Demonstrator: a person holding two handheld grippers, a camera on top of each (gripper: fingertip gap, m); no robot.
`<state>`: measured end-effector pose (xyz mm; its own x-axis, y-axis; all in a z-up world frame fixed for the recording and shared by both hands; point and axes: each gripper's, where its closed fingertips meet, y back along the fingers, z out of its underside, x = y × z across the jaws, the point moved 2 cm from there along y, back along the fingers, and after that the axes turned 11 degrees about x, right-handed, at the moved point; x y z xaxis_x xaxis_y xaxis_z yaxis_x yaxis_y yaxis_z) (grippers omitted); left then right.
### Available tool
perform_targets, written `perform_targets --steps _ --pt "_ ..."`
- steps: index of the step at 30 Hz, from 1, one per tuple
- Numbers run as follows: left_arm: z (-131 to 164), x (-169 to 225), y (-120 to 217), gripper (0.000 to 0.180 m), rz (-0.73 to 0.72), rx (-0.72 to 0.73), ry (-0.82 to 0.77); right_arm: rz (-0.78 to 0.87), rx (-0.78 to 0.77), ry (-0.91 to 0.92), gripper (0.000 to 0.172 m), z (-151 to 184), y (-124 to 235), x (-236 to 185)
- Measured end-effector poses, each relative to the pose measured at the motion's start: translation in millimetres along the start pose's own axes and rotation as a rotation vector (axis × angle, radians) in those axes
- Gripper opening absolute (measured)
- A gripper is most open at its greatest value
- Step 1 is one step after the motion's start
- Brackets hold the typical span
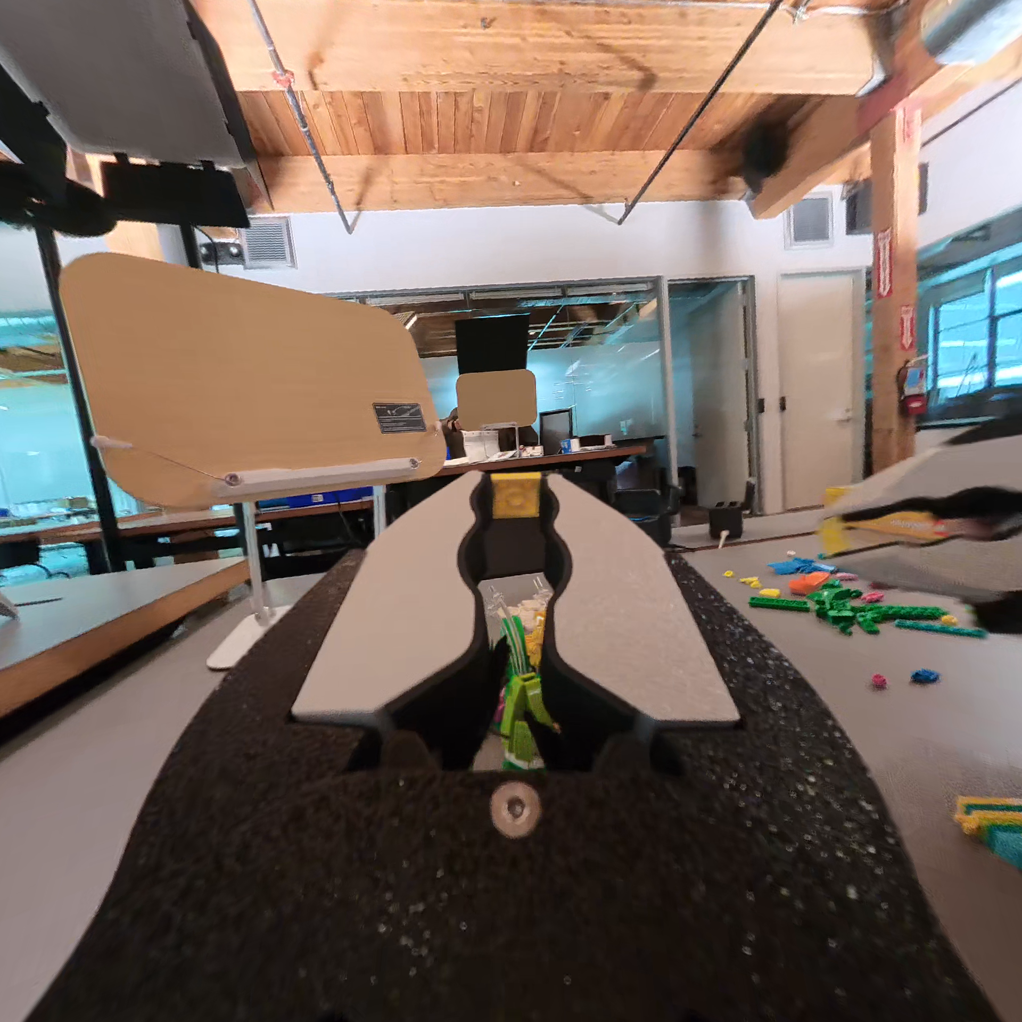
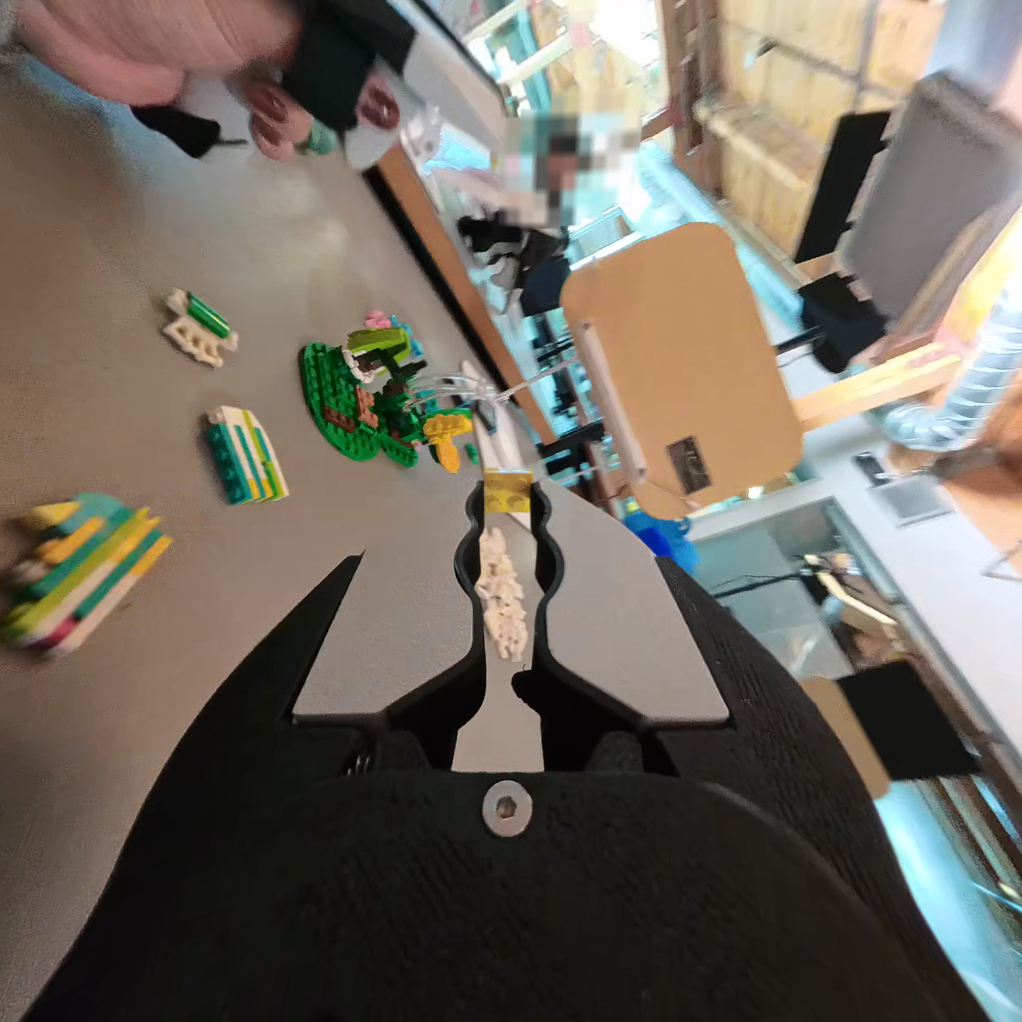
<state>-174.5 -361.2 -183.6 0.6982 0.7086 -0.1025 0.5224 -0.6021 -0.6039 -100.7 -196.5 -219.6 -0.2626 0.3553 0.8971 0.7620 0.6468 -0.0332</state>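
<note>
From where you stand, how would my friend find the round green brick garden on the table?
Look at the grey table in the right wrist view. Near its far edge, just beyond the right tool and its yellow brick, sits the brick garden. Only it has a round green base with brown patches and plants; the neighbours are striped stacks.

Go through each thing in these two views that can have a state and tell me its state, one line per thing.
Left gripper: shut on a yellow brick, lifted off the table.
Right gripper: shut on a yellow plate, held above the grey table.
Green baseplate model: partly built, standing on the table.
Loose green bricks: scattered, unattached.
Striped brick stack: assembled, lying on its side.
Wooden stand: upright, board tilted.
</note>
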Motion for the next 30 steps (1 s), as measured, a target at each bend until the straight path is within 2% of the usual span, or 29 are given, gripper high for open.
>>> perform_targets --steps 5,10,17,21,23,25,28,30 --pt "1 -9 3 0.016 -0.038 0.01 0.106 -0.332 -0.182 -0.107 0.014 58 -59 -9" --pt "3 -10 2 0.016 -0.039 0.008 0.115 -0.607 -0.385 -0.27 0.014 111 -96 -18" --pt "8 -8 0 0.016 -0.022 -0.015 0.172 -0.868 -0.593 -0.456 0.015 130 -113 -33" --pt "11 -9 0 0.016 -0.02 -0.026 0.197 -0.872 -0.622 -0.455 0.033 132 -113 -37" --pt "12 -7 -1 0.016 -0.009 -0.033 0.198 -0.823 -0.597 -0.447 0.033 127 -110 -27" --pt "12 1 -2 0.016 0.044 -0.042 0.167 -0.764 -0.492 -0.563 0.033 102 -108 -12" --pt "12 14 -4 0.016 0.107 -0.06 0.006 -0.744 -0.15 -0.964 0.027 22 -107 12" --pt "8 25 -5 0.016 0.141 -0.038 -0.112 -0.775 0.004 -1.263 0.027 -26 -104 27"
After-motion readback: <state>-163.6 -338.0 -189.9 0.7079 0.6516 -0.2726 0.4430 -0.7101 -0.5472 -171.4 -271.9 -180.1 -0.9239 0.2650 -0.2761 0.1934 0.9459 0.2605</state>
